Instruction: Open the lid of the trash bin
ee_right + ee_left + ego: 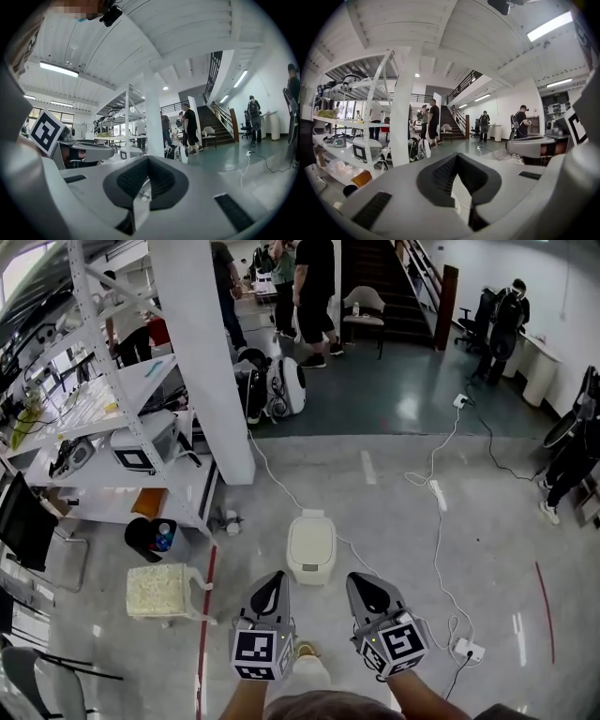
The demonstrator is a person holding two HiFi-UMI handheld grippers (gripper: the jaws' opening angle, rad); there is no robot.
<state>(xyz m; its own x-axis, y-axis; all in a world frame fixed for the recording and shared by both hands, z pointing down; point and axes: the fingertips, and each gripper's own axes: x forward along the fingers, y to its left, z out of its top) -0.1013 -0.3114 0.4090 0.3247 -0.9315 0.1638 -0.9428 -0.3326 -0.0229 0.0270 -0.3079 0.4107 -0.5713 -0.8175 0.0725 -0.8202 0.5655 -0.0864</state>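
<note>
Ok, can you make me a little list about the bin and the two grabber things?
bin: white trash bin, on the floor just ahead of both grippers
lid: down, not opened yet
left gripper: jaws together, holding nothing, not touching the bin
right gripper: jaws together, holding nothing, not touching the bin
nearby: black bucket to the bin's left, white power strip to its right

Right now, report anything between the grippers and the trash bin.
Nothing visible does: only floor separates the left gripper and right gripper from the closed white trash bin. A white cable lies on the floor by its right side.
</note>
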